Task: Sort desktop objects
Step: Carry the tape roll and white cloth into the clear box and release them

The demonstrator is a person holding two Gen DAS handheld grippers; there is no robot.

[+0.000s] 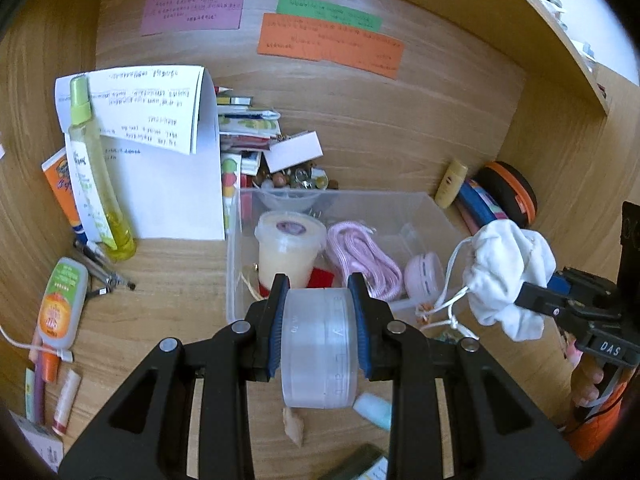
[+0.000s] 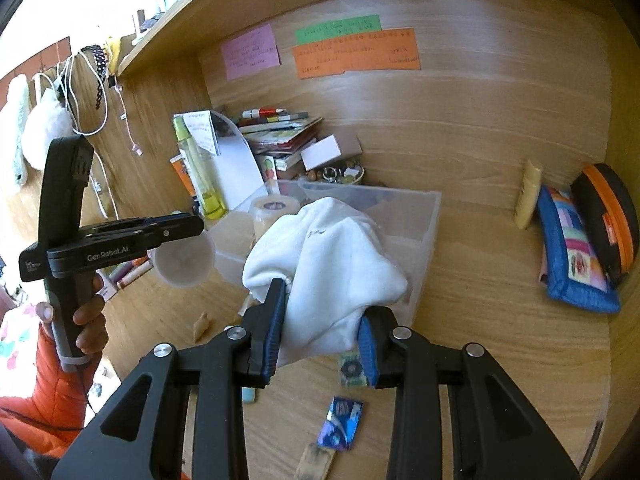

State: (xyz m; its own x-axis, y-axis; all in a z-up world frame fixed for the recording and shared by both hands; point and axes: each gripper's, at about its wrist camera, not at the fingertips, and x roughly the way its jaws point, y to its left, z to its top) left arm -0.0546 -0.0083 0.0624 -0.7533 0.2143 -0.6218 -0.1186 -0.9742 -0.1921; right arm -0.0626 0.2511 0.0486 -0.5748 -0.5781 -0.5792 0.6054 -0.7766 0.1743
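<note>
In clear bin [image 1: 436, 216]: tub [image 1: 289, 254], pink cord [image 1: 364, 258]

Bin [image 1: 436, 216] right half open; tub [image 1: 289, 252], pink cord [image 1: 362, 256] crowd left.

The storage bin [image 1: 236, 240] holds a tub [image 1: 289, 252] left of a coiled cord [image 1: 362, 258].

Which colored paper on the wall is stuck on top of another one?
The orange paper. Its top edge covers the bottom of the green paper above it, while the pink paper hangs alone to the left.
</note>
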